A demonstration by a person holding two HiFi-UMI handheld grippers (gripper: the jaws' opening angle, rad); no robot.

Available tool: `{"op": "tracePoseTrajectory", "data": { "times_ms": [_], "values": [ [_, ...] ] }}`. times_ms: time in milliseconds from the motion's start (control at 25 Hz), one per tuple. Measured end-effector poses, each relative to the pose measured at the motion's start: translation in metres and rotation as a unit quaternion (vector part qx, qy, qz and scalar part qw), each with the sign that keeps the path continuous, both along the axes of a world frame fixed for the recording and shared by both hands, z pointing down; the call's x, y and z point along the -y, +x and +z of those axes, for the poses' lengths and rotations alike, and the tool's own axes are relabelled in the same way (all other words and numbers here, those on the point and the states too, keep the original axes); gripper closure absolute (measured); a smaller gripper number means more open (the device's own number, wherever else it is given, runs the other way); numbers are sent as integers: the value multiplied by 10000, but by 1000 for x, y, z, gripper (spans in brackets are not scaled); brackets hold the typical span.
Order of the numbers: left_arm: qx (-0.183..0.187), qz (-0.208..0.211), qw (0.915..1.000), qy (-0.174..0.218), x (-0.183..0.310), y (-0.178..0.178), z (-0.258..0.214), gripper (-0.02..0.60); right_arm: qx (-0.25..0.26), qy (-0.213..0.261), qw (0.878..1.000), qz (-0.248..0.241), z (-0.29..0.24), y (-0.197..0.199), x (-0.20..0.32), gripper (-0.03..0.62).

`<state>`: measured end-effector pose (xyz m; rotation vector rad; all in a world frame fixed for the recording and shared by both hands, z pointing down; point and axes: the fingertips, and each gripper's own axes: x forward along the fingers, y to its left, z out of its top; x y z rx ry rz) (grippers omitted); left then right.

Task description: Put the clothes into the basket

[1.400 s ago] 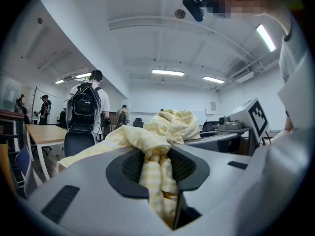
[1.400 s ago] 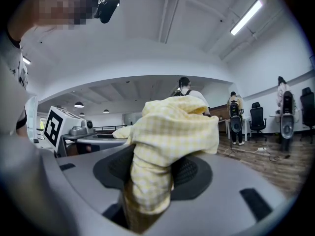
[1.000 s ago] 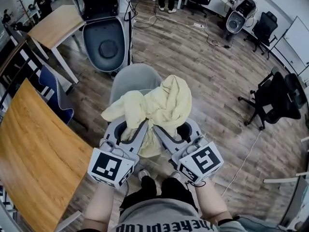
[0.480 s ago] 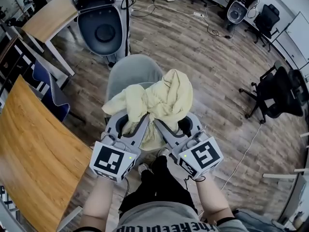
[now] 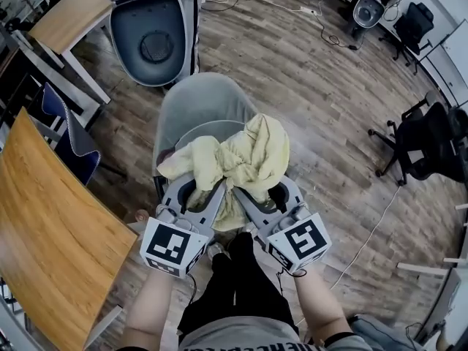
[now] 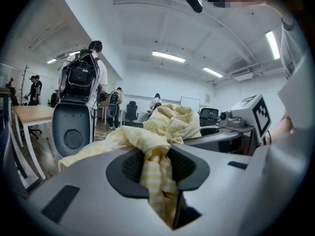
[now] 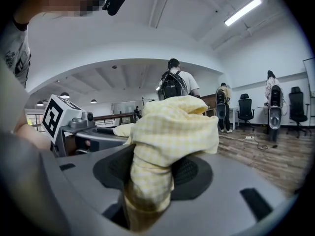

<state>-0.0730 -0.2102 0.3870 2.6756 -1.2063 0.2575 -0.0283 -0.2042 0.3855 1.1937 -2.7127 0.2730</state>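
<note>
A pale yellow checked cloth [image 5: 245,156] hangs bunched between my two grippers, just above a grey round basket [image 5: 197,108] on the floor. My left gripper [image 5: 199,190] is shut on the cloth's left part; a fold runs down between its jaws [image 6: 158,173]. My right gripper [image 5: 257,193] is shut on the right part, where a thick wad fills the jaws [image 7: 147,178]. Seen from the left gripper view, the cloth [image 6: 167,127] piles up over the jaw tips. The cloth [image 7: 172,129] hides much of the right gripper view. The two grippers stand side by side, close together.
A wooden table [image 5: 51,232] runs along the left, with a blue chair [image 5: 69,134] beside it. A large dark pod-shaped machine [image 5: 150,31] stands behind the basket. A black office chair [image 5: 424,141] is at the right, and a cable [image 5: 373,232] lies on the floor. People stand far off.
Both grippers have sunk together with the cloth toward the grey basket, which now shows more of its rim. Both grips have stayed the same.
</note>
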Motion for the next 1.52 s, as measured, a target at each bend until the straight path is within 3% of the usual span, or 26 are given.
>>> {"op": "tracePoseTrajectory", "data": {
  "times_ms": [400, 880, 1520],
  "values": [
    [90, 4, 9983, -570, -5, 2, 61, 478, -68, -475, 9988, 50, 60, 2, -5, 382],
    [219, 21, 9977, -643, 10, 7, 86, 477, -114, -575, 9981, 183, 85, 7, 10, 381],
    [273, -126, 9932, -1123, 11, 7, 129, 472, -344, -1093, 9932, 194, 126, 12, 12, 367]
  ]
}}
